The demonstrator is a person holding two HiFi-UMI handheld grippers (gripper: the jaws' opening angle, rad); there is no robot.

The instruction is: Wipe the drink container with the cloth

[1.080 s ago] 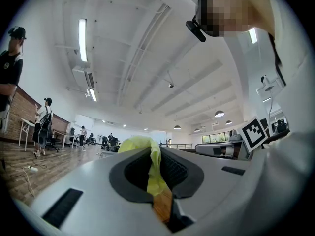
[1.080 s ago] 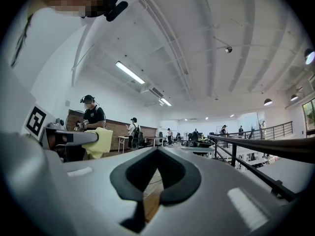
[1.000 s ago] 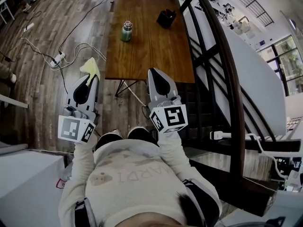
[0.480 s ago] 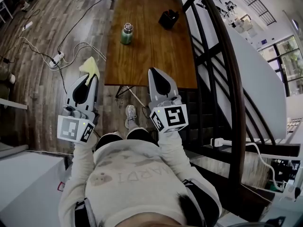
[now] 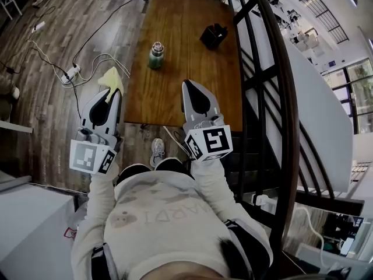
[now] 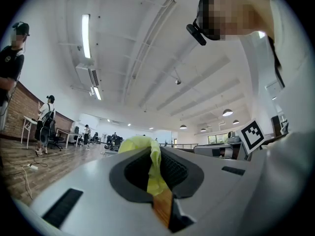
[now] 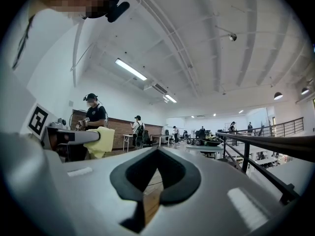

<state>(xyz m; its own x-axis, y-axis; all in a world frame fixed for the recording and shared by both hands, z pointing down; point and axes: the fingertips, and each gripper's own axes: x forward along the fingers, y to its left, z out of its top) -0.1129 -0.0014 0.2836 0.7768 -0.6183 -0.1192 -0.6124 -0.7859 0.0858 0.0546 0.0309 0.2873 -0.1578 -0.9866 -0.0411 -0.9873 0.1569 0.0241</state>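
The left gripper (image 5: 113,94) is pinching the yellow cloth (image 5: 111,79), and the right gripper (image 5: 187,87) is hovering beside it, jaws together on nothing. Farther ahead, between their lines, the drink container (image 5: 155,39) is standing upright on the bench (image 5: 195,63).

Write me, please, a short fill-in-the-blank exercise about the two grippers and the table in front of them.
1. The left gripper is shut on a yellow ____.
2. The green bottle stands upright on the wooden ____.
3. The right gripper is shut, and between its fingers there is ____.

Missing words: cloth; table; nothing.
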